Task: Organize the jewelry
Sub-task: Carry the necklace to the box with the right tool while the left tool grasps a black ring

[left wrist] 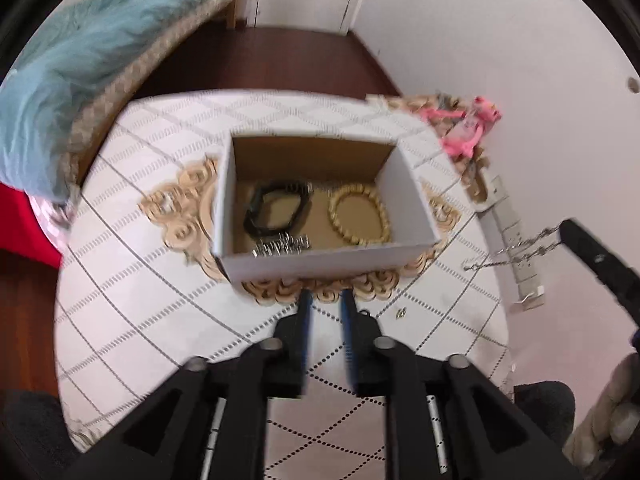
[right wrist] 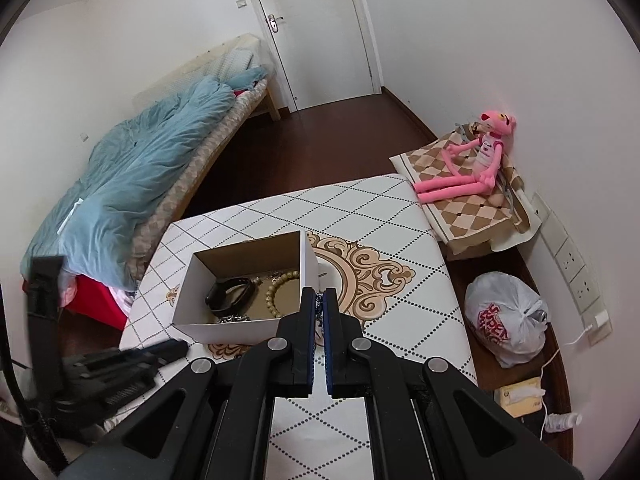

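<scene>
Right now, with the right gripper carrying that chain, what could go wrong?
1. The chain hangs loose from the shut right gripper; on the way to the box its tail could snag the near wall and slip out.
2. The box looks light; a bump might shove it across the table.
3. The left gripper is open and empty close to the box; the two could collide.

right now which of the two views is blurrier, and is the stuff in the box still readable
The left wrist view is the blurrier one: motion smear runs across the box rim and tablecloth, yet the black bracelet and gold beaded bracelet still read. The right wrist view is sharp, evenly lit with soft shadows; fisheye bending curves the door and walls in both.
</scene>
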### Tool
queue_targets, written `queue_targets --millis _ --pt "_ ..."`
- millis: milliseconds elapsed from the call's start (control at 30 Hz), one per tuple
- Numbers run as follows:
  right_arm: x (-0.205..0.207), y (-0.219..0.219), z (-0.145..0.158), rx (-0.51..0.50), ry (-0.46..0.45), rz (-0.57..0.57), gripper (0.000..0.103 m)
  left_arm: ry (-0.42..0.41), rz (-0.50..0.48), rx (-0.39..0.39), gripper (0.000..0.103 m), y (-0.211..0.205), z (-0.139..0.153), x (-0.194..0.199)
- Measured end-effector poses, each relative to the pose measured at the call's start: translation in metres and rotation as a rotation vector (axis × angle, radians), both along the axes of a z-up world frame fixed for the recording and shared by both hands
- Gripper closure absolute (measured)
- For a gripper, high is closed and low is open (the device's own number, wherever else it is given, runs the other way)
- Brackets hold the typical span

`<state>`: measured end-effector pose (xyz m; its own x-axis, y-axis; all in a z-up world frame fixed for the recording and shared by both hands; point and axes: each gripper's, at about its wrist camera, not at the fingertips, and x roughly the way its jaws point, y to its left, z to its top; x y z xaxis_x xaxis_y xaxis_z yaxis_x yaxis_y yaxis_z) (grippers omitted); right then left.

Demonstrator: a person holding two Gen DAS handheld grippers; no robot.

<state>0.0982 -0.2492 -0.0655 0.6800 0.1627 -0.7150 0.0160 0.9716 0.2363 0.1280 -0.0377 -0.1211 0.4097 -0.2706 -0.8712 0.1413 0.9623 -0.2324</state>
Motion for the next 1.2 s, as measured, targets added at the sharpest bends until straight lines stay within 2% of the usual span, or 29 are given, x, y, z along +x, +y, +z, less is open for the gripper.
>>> queue_targets --millis 33,67,400,667,733,800,867,1067,1200 --pt "0.001 0.001 -0.002 -0.002 0.005 -0.001 0.1 0.014 -0.004 -0.002 0.066 -0.004 -0.009 0.002" --pt "0.003 0.002 -0.007 -0.006 0.014 -0.002 0.1 0.019 -0.011 0.001 0.052 -0.009 -0.016 0.002" --pt "0.004 -0.014 -0.036 0.006 0.076 -0.057 0.1 0.047 -0.081 0.143 0.051 -0.052 -0.074 0.0" --pt "0.004 -0.024 -0.043 0.012 0.092 -0.083 0.1 -0.007 -0.116 0.163 0.052 -0.067 -0.075 -0.003" --pt "0.004 -0.025 -0.044 0.009 0.092 -0.087 0.1 -0.02 -0.128 0.166 0.062 -0.069 -0.076 -0.003" --pt "0.004 -0.025 -0.046 0.009 0.095 -0.088 0.1 -0.031 -0.14 0.17 0.083 -0.07 -0.075 -0.003" --pt "0.005 -0.025 -0.046 0.008 0.094 -0.089 0.1 -0.03 -0.148 0.159 0.093 -0.071 -0.075 0.0" --pt "0.005 -0.023 -0.042 0.011 0.085 -0.079 0.1 -0.037 -0.145 0.128 0.093 -0.066 -0.069 -0.002" --pt "0.005 -0.018 -0.024 0.029 0.065 -0.05 0.1 -0.059 -0.14 0.081 0.093 -0.054 -0.042 -0.01"
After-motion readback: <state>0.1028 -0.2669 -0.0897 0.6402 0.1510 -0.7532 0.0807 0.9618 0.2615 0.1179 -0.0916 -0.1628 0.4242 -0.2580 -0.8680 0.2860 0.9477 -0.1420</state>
